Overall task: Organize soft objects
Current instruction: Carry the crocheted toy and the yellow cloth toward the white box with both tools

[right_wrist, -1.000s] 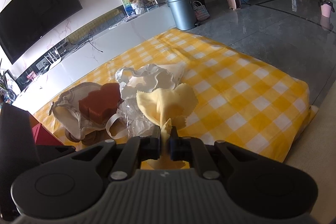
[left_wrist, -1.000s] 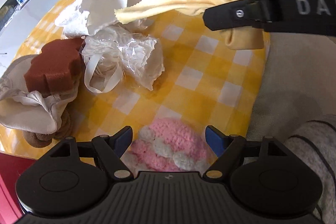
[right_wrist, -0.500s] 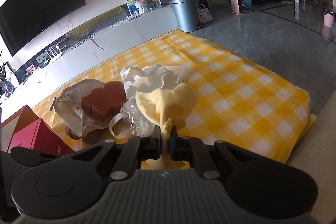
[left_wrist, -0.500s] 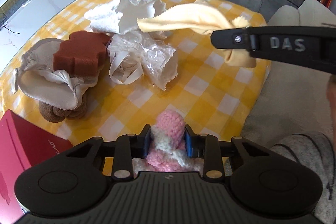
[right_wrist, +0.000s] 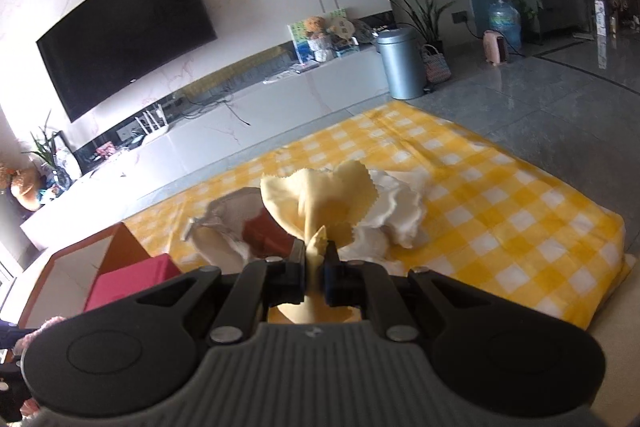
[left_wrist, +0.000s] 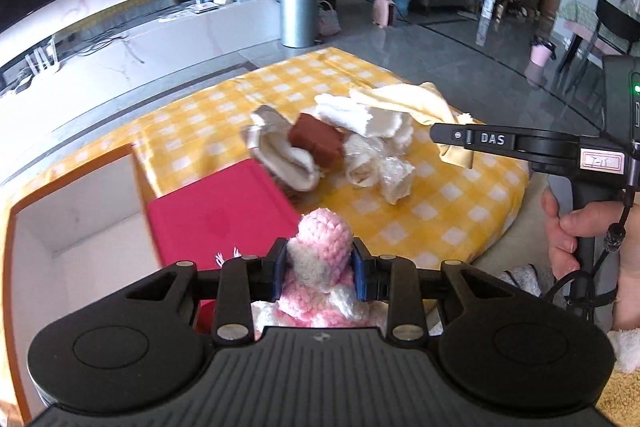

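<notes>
Through the left wrist camera, my left gripper (left_wrist: 319, 269) has its blue pads squeezed against both sides of the pink and white crocheted yarn toy (left_wrist: 322, 259). The toy's rounded pink end pokes up past the fingertips and its long axis runs along the fingers, with the fluffier body bunched back toward the gripper. What matters for the drop is the open orange-rimmed box with a pale interior (left_wrist: 76, 195): it lies low and to the left of my fingers, with the red flat lid-like panel (left_wrist: 218, 211) directly ahead between the toy and the pile. This hand looks the nearer one to the box. Farther on, over the yellow and white checked tablecloth (left_wrist: 440, 203), sit a brown foam sponge block (left_wrist: 318, 141) on a cream cloth pouch (left_wrist: 286, 155), crinkly clear plastic wrap (left_wrist: 384, 167) and white ragged-edged fabric (left_wrist: 368, 119).

Through the right wrist camera, my right gripper (right_wrist: 316, 269) is pressed shut on the pale yellow thin cloth with pinked zigzag edges (right_wrist: 320, 199). The cloth fans upward beyond the tips and hangs limp below them. From here the box (right_wrist: 72, 267) lies well off to the left, beyond the pile, so I judge this cloth has farther to travel.
</notes>
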Motion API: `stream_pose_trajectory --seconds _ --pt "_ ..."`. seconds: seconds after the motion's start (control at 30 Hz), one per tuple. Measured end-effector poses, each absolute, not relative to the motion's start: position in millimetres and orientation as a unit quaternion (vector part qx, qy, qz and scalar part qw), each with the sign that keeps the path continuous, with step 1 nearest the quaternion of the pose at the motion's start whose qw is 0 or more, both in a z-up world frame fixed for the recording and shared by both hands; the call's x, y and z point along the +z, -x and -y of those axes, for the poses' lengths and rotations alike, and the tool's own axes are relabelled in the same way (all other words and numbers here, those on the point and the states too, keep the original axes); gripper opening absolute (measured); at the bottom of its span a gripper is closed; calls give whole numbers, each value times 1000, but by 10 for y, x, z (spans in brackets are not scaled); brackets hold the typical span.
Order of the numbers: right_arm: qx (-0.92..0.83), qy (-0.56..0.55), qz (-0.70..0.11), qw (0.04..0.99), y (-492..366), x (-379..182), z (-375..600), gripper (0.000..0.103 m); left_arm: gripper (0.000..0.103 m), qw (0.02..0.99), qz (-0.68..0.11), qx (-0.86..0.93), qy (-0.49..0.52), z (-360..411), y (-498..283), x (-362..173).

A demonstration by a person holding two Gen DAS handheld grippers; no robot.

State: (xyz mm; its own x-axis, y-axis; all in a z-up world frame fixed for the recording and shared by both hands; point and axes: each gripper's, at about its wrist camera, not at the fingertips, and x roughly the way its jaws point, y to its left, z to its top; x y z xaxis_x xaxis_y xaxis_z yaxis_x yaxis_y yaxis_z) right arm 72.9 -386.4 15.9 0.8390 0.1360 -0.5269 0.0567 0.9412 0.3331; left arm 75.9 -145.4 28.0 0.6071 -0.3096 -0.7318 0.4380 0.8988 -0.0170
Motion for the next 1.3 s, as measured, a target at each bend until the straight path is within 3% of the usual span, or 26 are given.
stream_pose_trajectory --seconds 0.3,0.57,0.73,1.0,1.13,1.3 --pt "146 -121 -253 949 -641 545 2943 6 36 931 -353 -78 50 32 -399 462" --pt "292 -80 -287 909 -631 481 2029 6 36 935 -317 -25 158 -773 -404 311" --pt "330 -54 -325 884 -671 284 1566 6 36 931 -306 -11 199 -997 -460 145" --pt "251 51 -361 897 -710 -84 1131 6 36 927 -248 -88 266 -1092 -306 -77" --pt "176 162 -347 907 -699 -227 934 6 36 930 -220 -121 267 -1025 -246 -88" --pt "157 188 -361 900 -721 -340 839 6 36 937 -218 -120 246 -941 -225 -70"
